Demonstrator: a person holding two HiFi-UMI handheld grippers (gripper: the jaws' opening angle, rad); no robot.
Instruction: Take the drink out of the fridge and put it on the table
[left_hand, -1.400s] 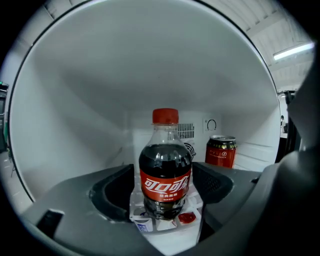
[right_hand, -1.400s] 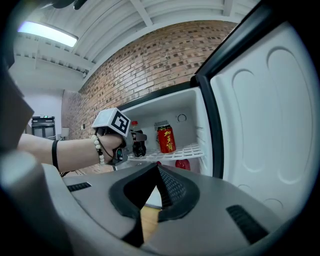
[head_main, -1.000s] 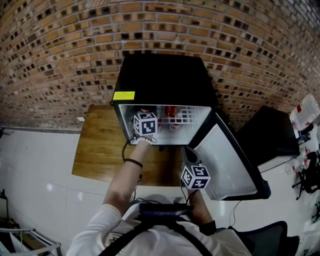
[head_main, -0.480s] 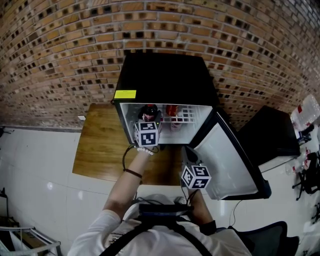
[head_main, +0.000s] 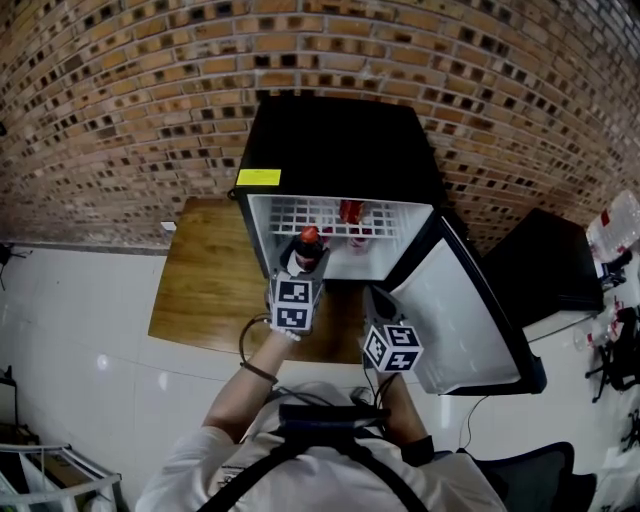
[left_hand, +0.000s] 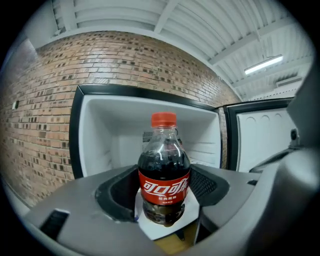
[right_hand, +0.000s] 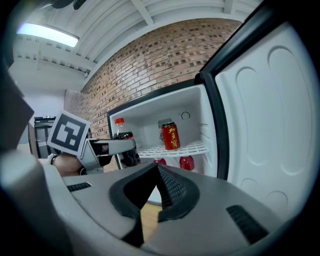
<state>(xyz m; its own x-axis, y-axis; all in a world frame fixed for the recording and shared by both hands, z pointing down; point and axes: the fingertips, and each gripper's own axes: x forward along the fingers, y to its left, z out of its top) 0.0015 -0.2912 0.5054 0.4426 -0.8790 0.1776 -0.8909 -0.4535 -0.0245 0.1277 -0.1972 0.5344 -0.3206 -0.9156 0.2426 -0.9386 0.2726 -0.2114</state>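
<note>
Bare workroom: brick wall (head_main: 120, 120), white tile floor (head_main: 70, 330), mini-fridge (head_main: 340, 150).

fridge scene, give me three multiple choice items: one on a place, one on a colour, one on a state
1. Where is the cola bottle?
A on the floor
B in the left gripper
C on a shelf

2. What colour is the bottle's cap?
A blue
B white
C red

3. How is the fridge door?
A open
B shut
C taken off

Answers:
1 B: the left gripper view shows the bottle upright between that gripper's pads, in front of the fridge.
2 C: the cap is plainly red in the left gripper view.
3 A: the head view shows the door swung out to the right, its white inside showing.
</note>
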